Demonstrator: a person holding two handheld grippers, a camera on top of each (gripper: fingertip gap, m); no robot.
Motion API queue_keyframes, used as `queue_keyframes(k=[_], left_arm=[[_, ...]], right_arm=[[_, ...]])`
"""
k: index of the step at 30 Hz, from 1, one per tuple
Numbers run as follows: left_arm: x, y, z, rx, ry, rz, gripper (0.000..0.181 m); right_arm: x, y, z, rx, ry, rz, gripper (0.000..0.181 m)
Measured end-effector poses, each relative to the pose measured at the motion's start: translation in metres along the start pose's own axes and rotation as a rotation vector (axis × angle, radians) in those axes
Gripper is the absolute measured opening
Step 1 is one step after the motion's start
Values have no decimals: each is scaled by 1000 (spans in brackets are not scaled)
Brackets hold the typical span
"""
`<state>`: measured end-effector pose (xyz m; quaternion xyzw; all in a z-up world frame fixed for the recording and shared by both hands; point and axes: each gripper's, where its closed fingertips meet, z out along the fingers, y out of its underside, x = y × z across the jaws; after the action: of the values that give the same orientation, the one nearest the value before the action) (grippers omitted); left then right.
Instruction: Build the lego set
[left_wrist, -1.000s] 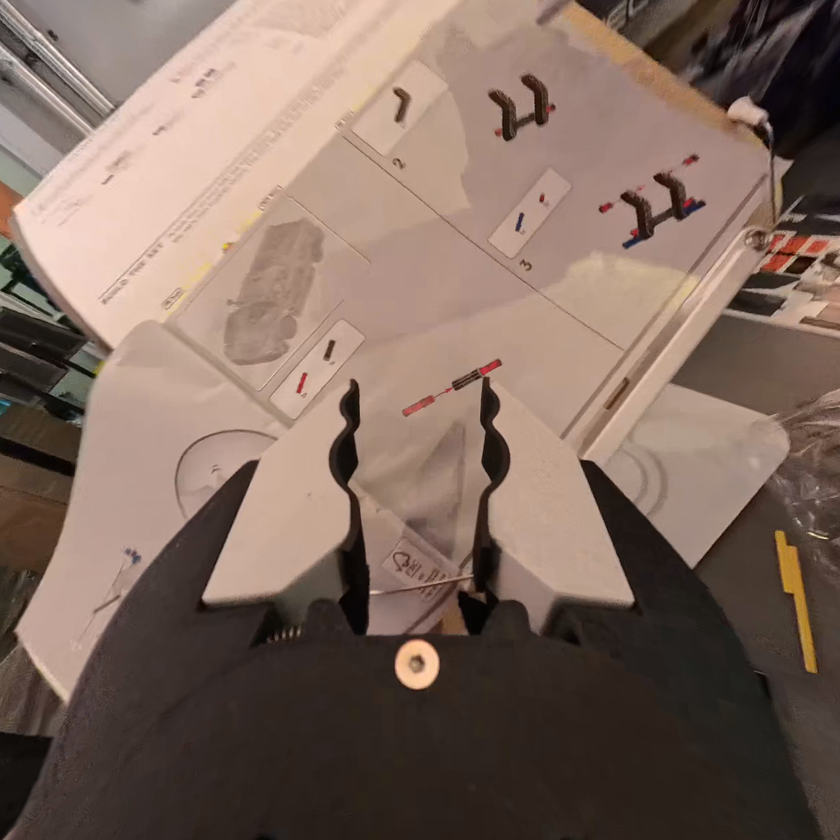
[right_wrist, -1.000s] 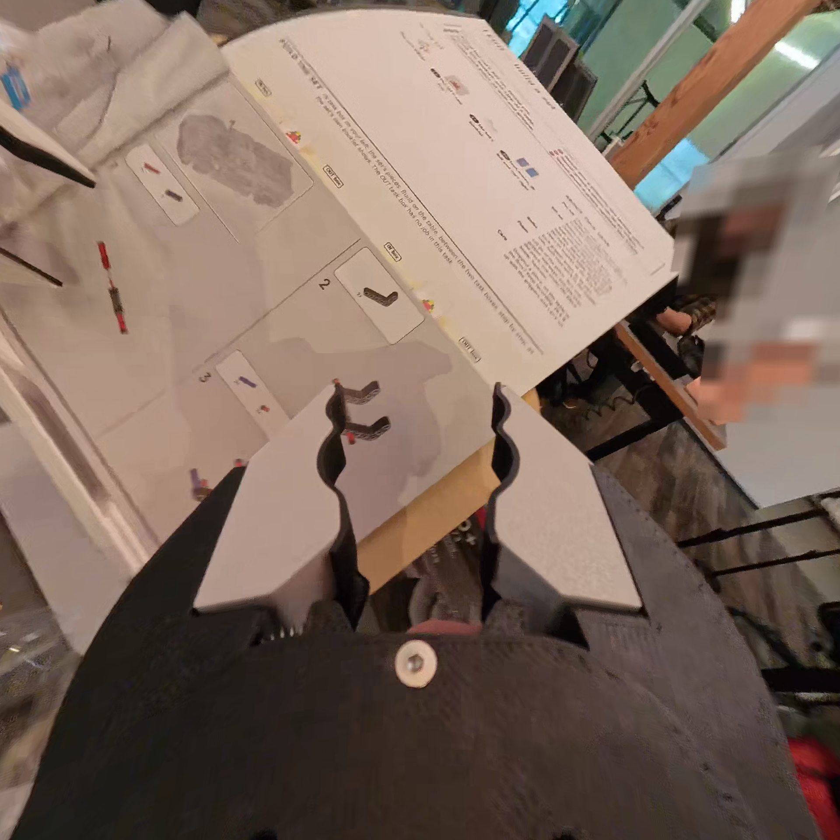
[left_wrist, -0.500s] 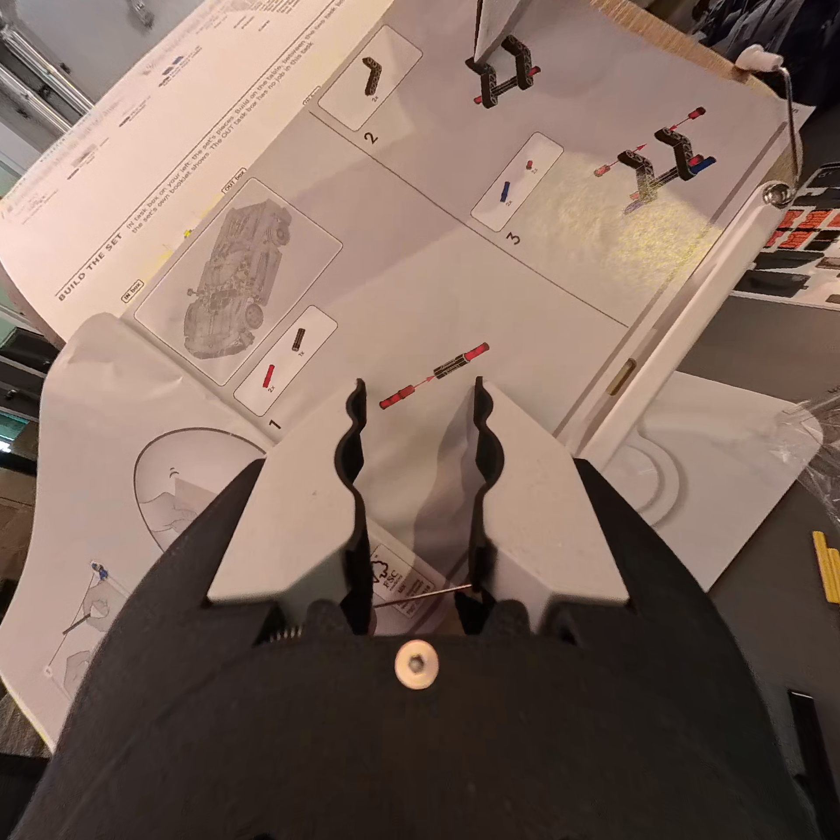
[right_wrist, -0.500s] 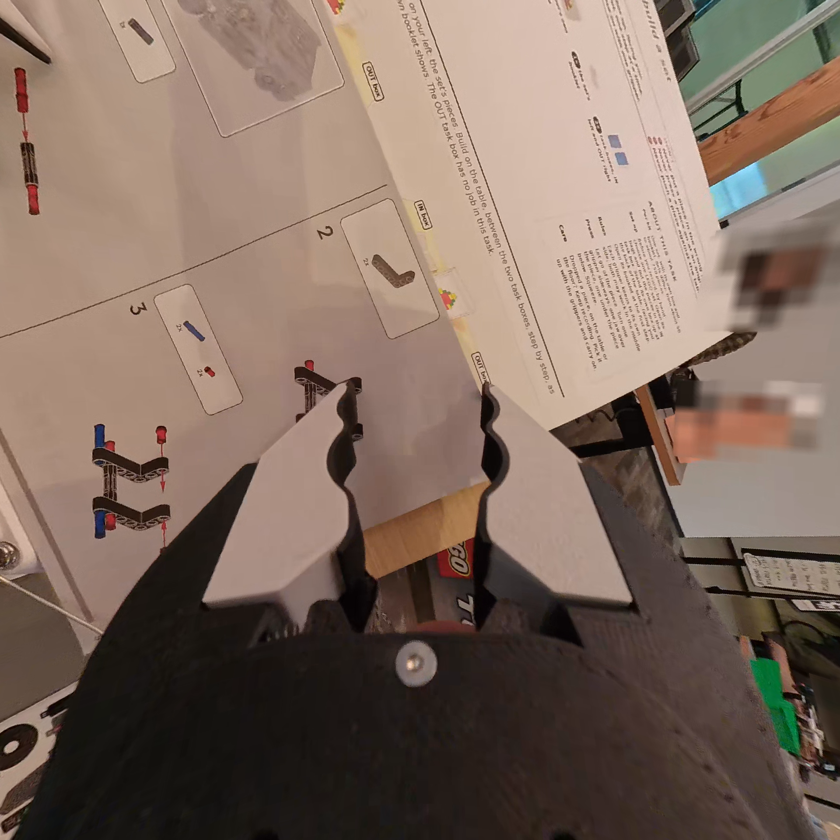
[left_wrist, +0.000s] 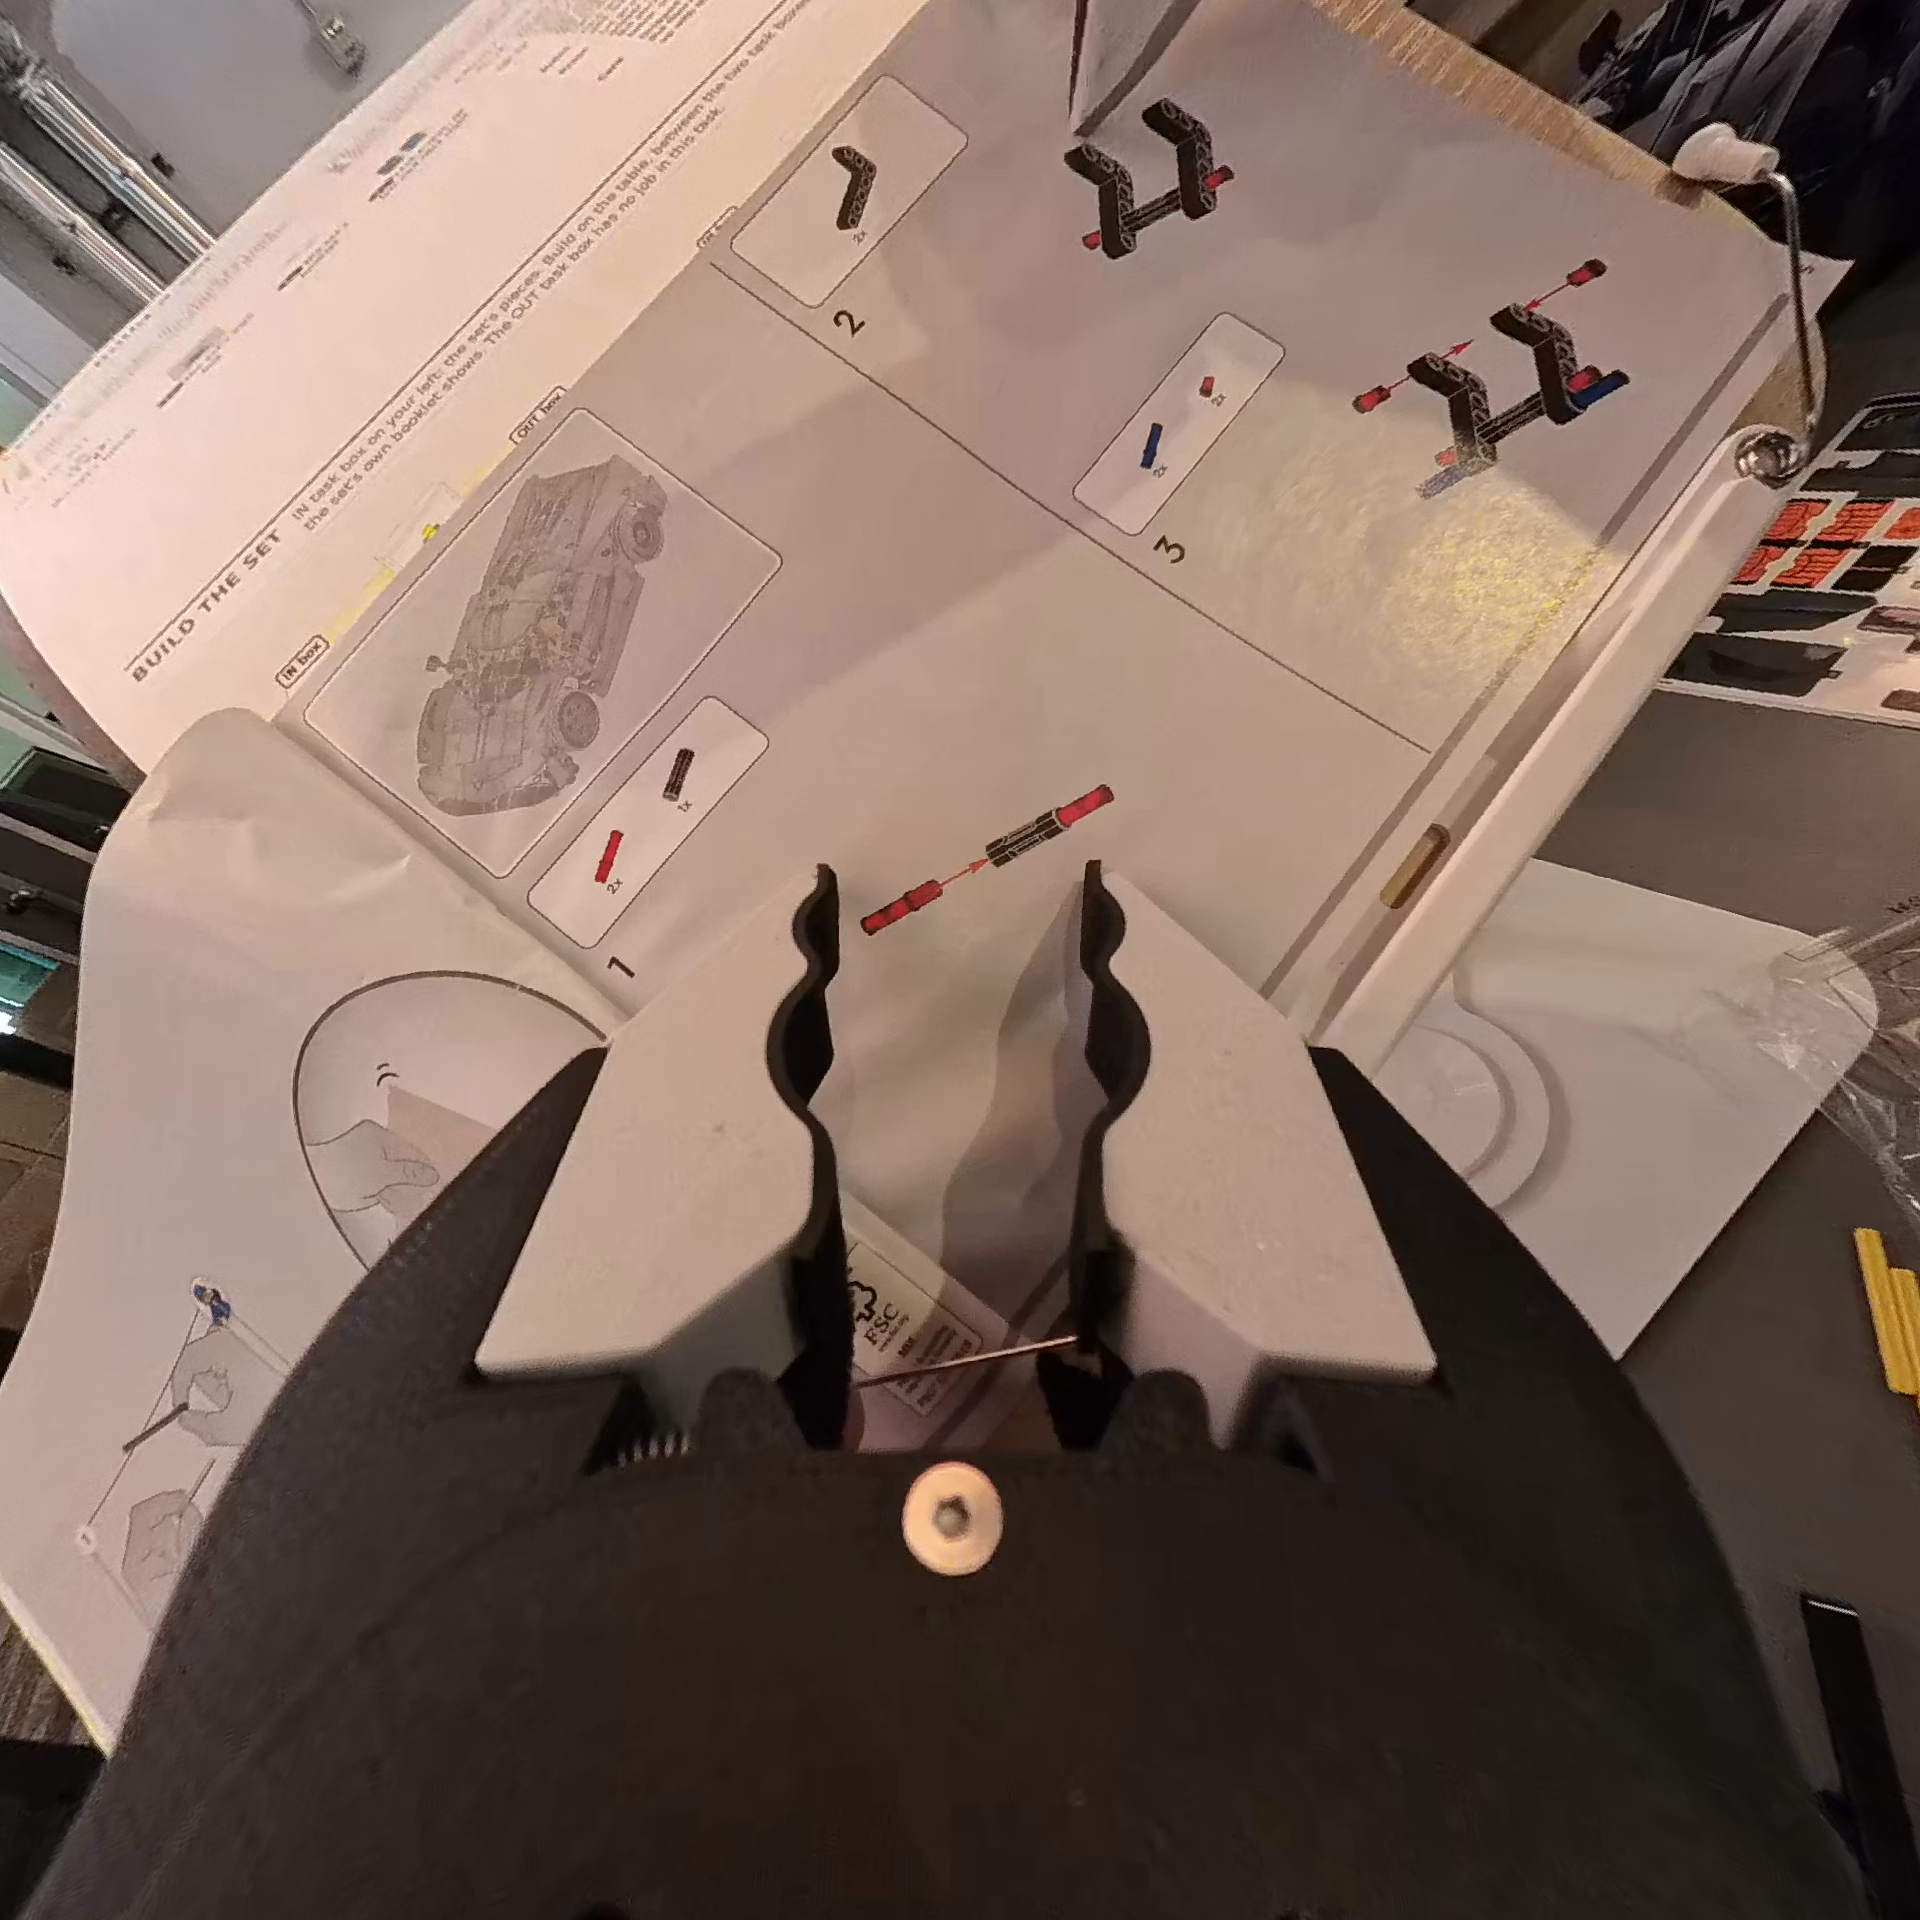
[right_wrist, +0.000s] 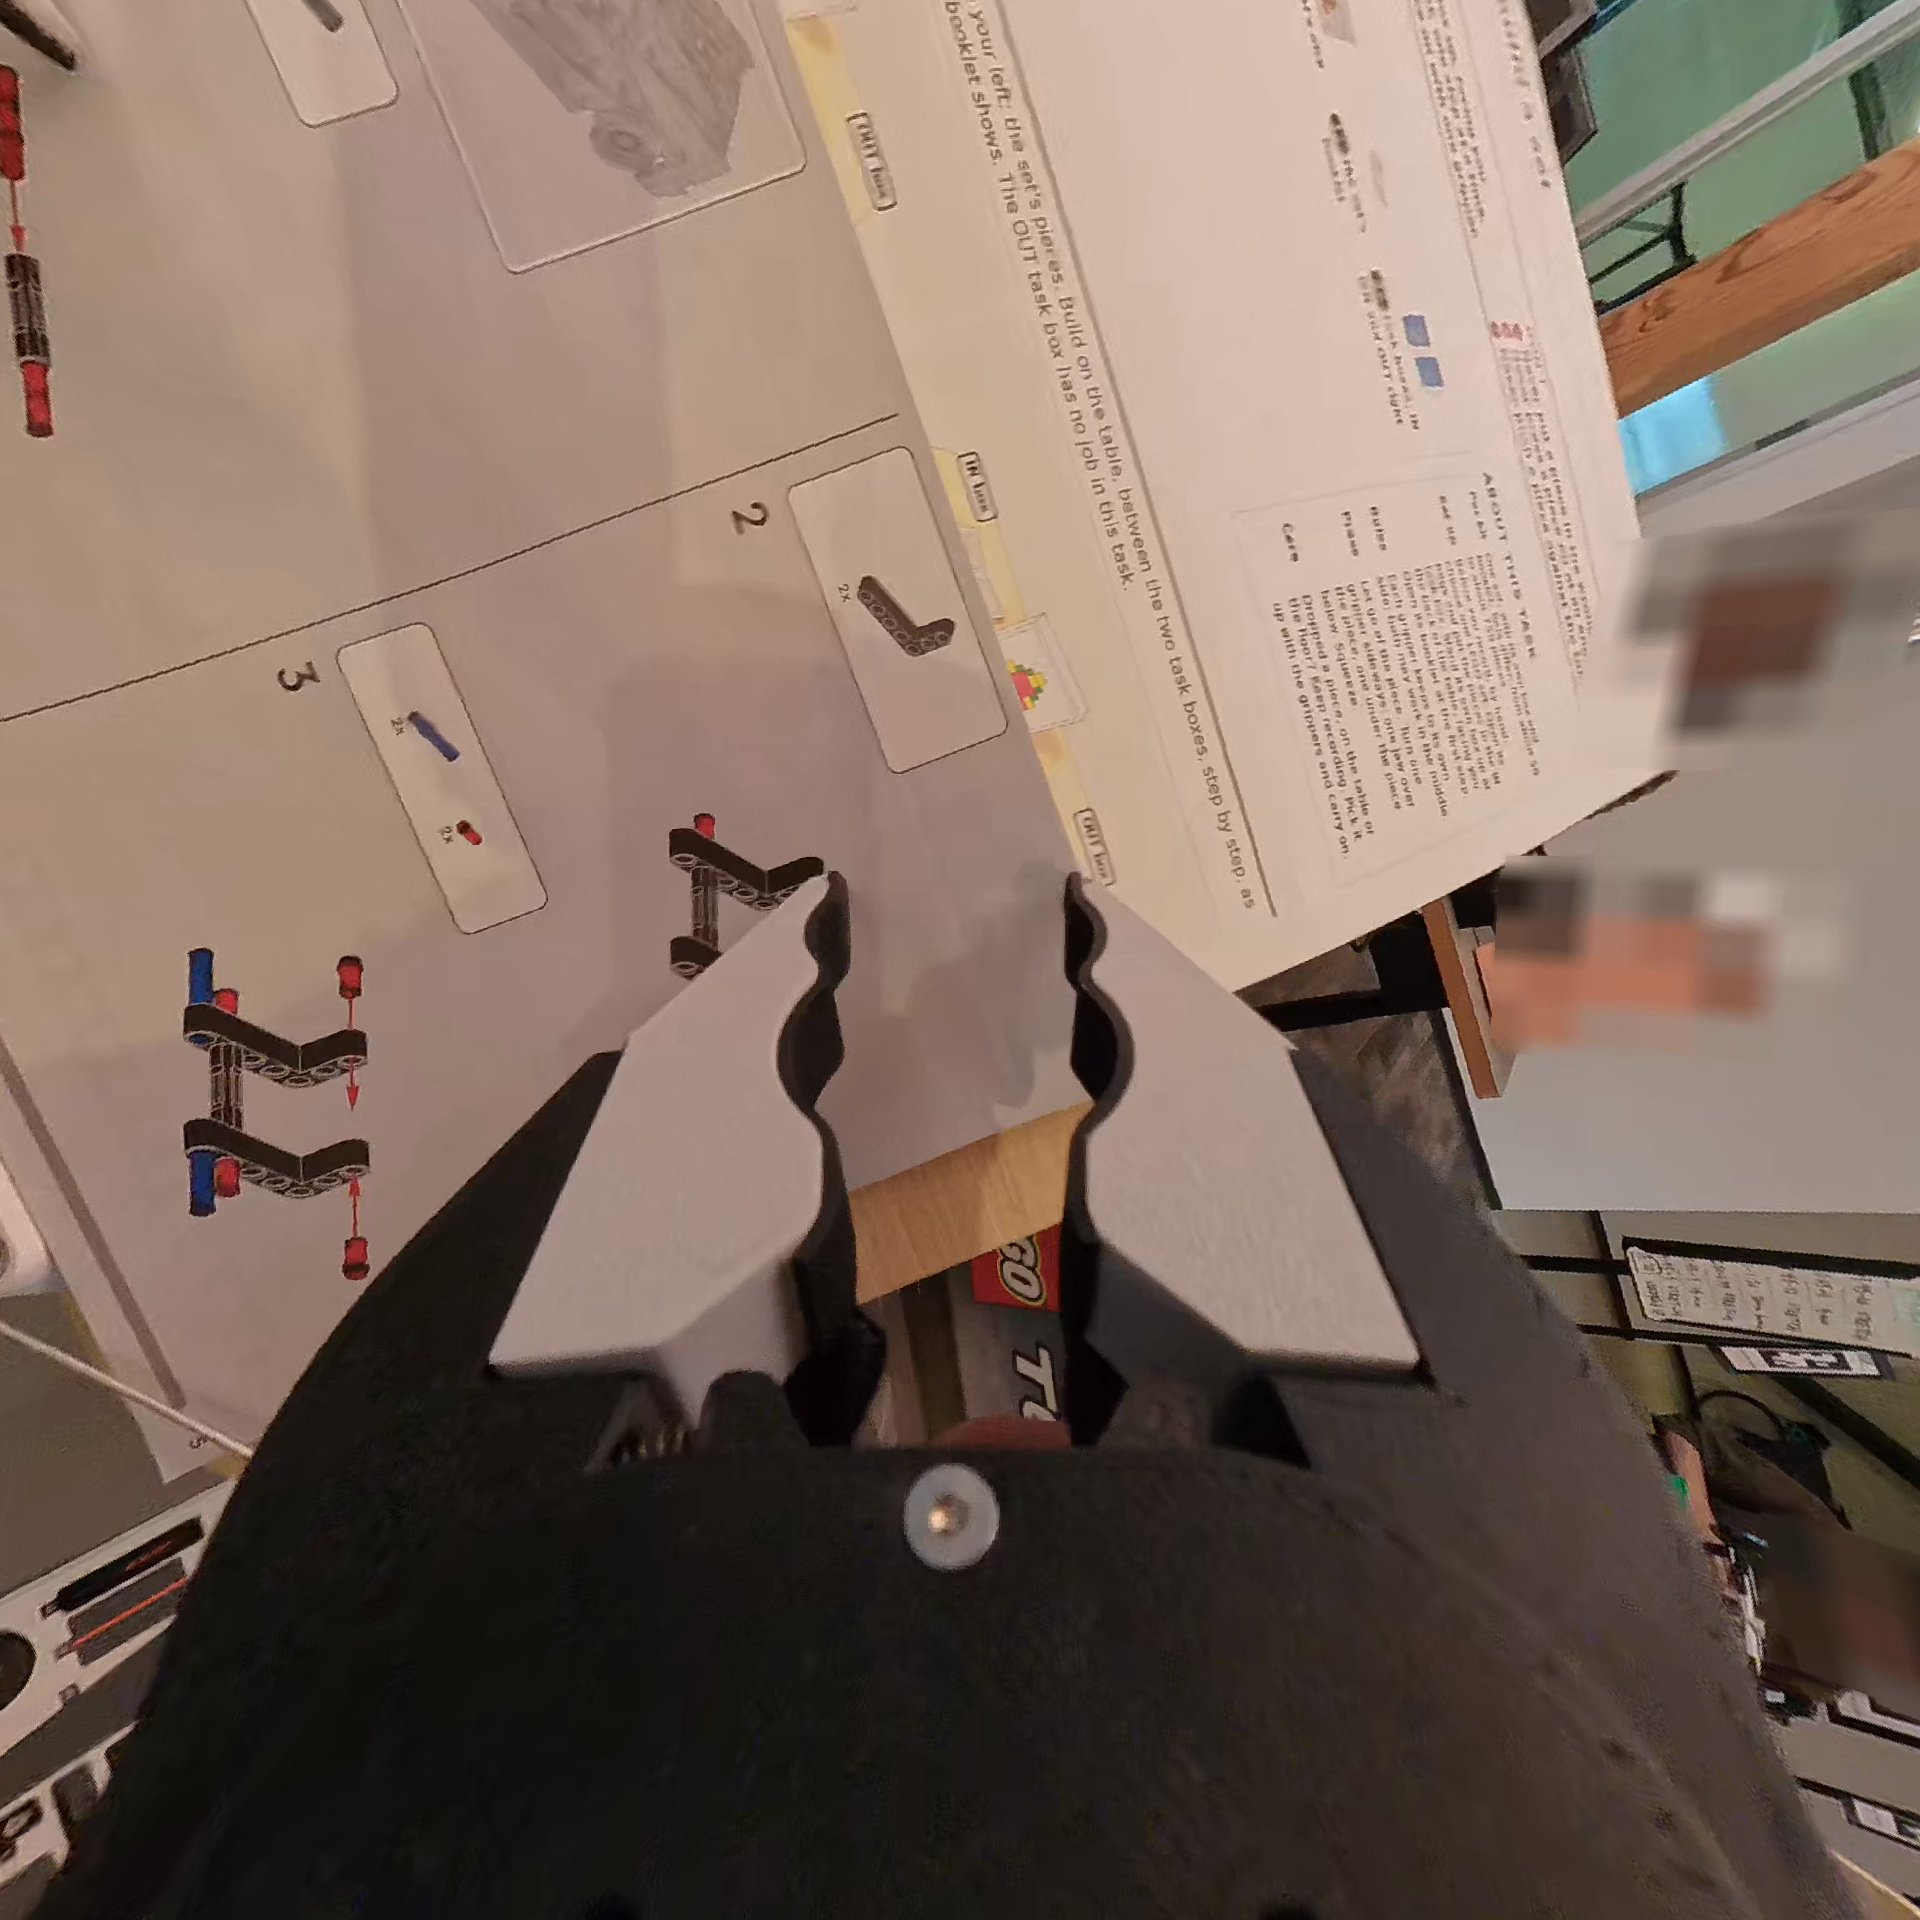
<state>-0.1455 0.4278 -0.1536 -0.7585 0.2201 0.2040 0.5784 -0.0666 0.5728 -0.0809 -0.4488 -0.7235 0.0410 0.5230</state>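
Pale grey instruction booklet with red, black and blue part drawings; yellow sticks beside it.

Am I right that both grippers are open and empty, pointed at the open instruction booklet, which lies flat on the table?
Not quite: both wrist views show the instruction booklet propped on a slanted stand, not flat. The left gripper and right gripper are indeed open and empty.

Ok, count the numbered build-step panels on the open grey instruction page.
3. First step panel sits just ahead of the left gripper; second step panel is at the page's top; third step panel is near the right-hand wire clip. Further pages are hidden.
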Motion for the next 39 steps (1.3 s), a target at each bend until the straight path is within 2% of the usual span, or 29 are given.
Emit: queue_keyframes(k=[2,10,16,23,27,32,37,39], left_arm=[[0,0,0,0,2,0,45],[0,0,0,2,-1,-1,44],[1,0,-1,2,-2,-1,44],[0,0,0,1,-1,-4,44],[1,0,-1,4,-3,-3,44],[1,0,-1,1,-5,-1,44],[1,0,-1,-5,-4,-1,44],[1,0,-1,-12,-2,-1,43]], right_arm=[[3,-1,0,7,11,0,46],[1,-1,1,-10,-34,1,43],[1,-2,0,-17,-1,-29,41],[-4,0,1,-4,-31,29,29],[-8,-2,-2,-10,-5,-4,21],[-14,-8,-12,18,-15,23,15],[-36,-9,-20,63,-193,214,21],[-43,-3,-21,60,-260,320,30]])
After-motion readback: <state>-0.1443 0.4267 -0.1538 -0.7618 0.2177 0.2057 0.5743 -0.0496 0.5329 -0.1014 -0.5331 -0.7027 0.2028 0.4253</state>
